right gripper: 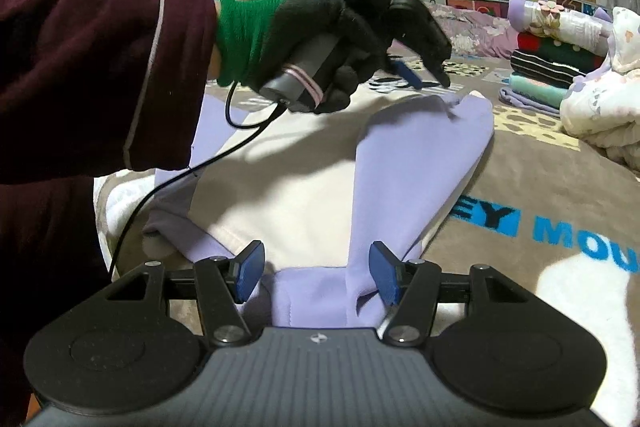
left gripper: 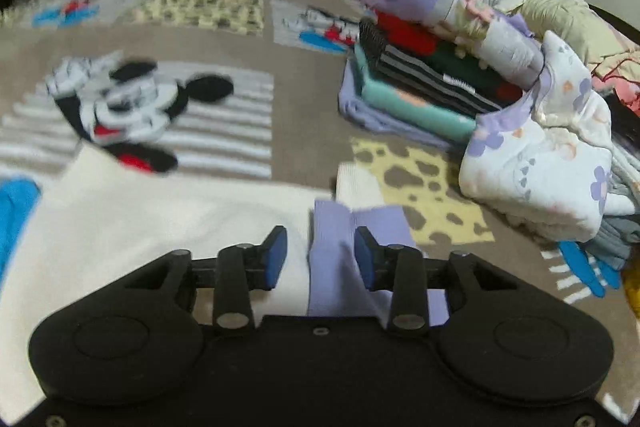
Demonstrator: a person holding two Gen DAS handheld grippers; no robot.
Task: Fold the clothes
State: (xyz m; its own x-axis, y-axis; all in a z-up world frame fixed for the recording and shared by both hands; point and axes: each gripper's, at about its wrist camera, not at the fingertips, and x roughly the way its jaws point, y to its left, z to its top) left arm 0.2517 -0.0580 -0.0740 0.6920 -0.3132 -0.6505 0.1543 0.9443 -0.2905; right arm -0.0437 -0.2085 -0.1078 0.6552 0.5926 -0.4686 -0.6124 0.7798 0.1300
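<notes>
Nearest of all, the right gripper (right gripper: 316, 273) hovers low over the cream-and-lavender knit garment (right gripper: 424, 167) spread flat on the taupe cartoon-print blanket (right gripper: 532, 183); its blue pads stand apart, a bunched lavender fold lying loose between them, nothing pinched. Off at ten o'clock from it, a person's dark maroon sleeve (right gripper: 88, 75) with a green cuff leads to a black-gloved hand (right gripper: 332, 39) carrying the left gripper (right gripper: 428, 73), which reaches down at the lavender sleeve's far end around twelve o'clock. Seen from its own camera, the left gripper (left gripper: 320, 255) has its blue pads either side of that lavender cuff (left gripper: 352, 251), the right pad touching cloth, the left one clear, so no firm hold. At two o'clock sits a stack of folded clothes (left gripper: 420, 83), and just beside it a floral white quilted bundle (left gripper: 552, 163).
</notes>
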